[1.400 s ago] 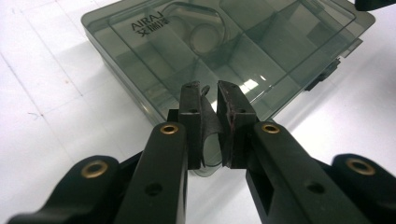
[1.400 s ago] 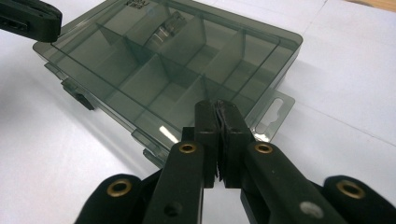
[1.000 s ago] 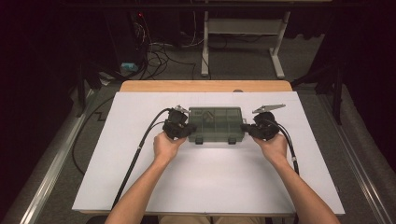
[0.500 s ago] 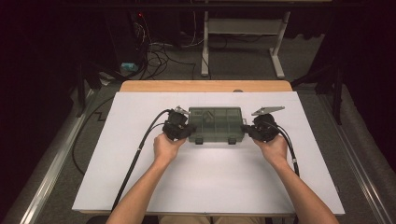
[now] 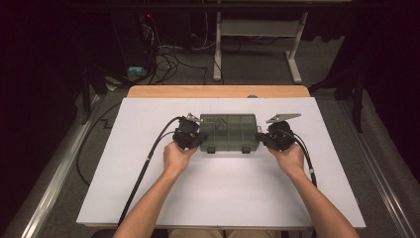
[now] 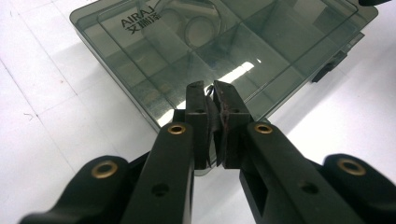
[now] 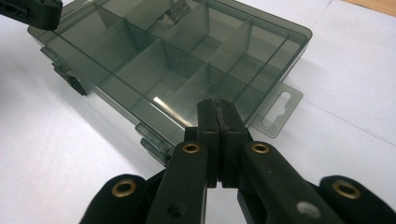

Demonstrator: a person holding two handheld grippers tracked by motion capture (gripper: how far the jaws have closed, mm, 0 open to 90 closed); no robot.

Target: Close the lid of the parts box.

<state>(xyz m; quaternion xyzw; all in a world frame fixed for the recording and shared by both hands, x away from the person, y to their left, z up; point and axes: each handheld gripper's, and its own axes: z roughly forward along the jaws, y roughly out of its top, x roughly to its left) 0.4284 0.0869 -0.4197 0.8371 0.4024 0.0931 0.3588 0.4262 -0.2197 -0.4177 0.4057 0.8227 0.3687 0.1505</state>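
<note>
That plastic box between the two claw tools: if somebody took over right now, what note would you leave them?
Left gripper: shut, empty, tips at the left end of the compartment box.
Right gripper: shut, empty, tips at the box's right end.
Box: flat on the white table, lid closed, latches facing the person.
Done: grippers placed either side.
Left: probably undo the latches and open the lid.

The white table top [image 5: 223,198] is bare in front of the plastic box [image 5: 229,131], between the two forearms, so a hand can pass there freely. Behind the box there is also free surface up to the wooden edge [image 5: 218,91]. The left gripper [image 5: 194,139] and the right gripper [image 5: 264,140] block both short ends of the box.
</note>
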